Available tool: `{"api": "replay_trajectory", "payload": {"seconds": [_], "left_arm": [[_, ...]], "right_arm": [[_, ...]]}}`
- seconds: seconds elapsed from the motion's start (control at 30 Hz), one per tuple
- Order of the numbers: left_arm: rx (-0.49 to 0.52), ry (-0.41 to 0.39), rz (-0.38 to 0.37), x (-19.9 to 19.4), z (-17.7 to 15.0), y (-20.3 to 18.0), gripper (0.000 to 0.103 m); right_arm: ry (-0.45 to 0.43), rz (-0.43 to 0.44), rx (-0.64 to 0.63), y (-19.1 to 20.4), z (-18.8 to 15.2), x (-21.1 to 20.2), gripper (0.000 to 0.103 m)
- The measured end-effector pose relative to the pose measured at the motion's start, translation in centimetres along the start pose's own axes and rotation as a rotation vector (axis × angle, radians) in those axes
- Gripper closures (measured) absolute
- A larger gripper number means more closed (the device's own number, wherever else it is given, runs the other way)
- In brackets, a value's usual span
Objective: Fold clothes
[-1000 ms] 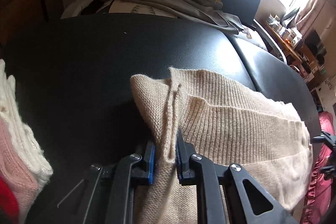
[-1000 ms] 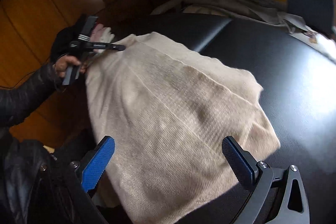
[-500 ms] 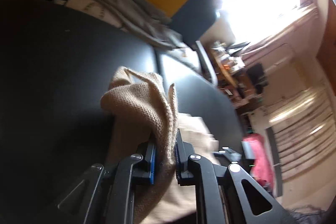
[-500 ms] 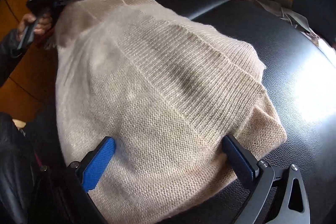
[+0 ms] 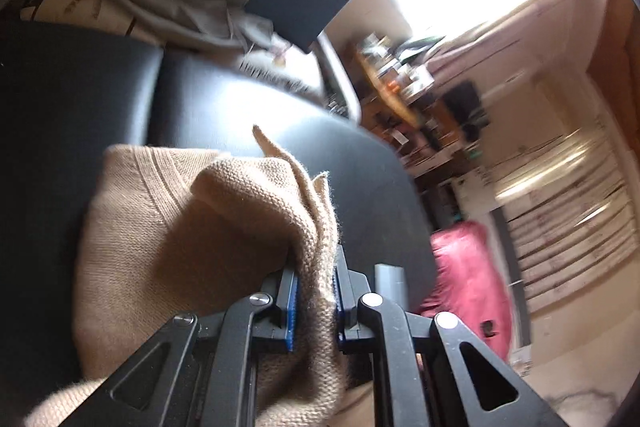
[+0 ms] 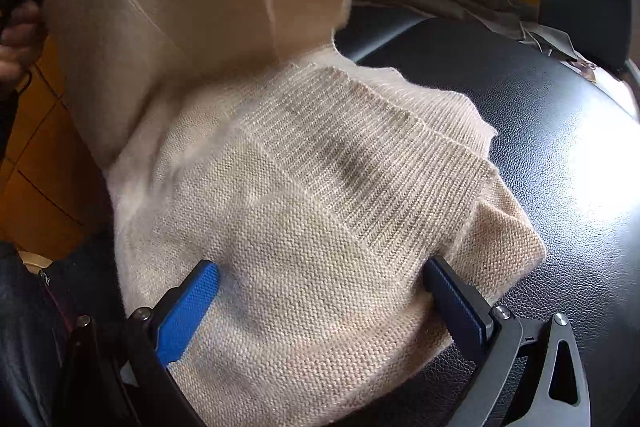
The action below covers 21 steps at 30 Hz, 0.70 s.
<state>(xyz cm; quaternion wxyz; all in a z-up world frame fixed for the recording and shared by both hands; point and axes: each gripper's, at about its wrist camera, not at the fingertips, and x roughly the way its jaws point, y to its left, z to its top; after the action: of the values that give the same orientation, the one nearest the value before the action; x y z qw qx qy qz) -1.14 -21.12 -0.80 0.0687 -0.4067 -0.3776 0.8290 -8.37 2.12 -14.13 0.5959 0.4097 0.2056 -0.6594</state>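
The left gripper [image 5: 314, 301] is pinching a bunched edge of the beige sweater [image 6: 304, 187] and holding that part raised above the rest, which is lying on the black counter [image 6: 560, 155]. The right gripper [image 6: 320, 301] is resting spread wide across the near end, clamping nothing. This looks like a fold in mid-carry; the raised part is calling for laying flat and square over the lower layer.

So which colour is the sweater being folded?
Beige sweater, plain with a ribbed band; clearest in the right wrist view.
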Motion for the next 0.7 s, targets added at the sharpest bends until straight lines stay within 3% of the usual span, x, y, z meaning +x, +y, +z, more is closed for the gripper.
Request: {"api": "replay_trajectory", "payload": {"seconds": [0.2,0.43,0.7], "left_arm": [[-0.072,0.110,0.060,7.5,-2.1,0.3,0.091],[-0.071,0.128,0.030,9.3,-2.9,-1.2,0.091],[-0.165,0.230,0.033,12.7,-3.8,0.7,0.085]], "right_arm": [[-0.060,0.037,0.022,0.1,-0.7,-0.2,0.000],[-0.124,0.070,0.042,0.4,-1.3,-0.1,0.000],[-0.140,0.058,0.030,1.7,-1.2,0.5,0.000]]}}
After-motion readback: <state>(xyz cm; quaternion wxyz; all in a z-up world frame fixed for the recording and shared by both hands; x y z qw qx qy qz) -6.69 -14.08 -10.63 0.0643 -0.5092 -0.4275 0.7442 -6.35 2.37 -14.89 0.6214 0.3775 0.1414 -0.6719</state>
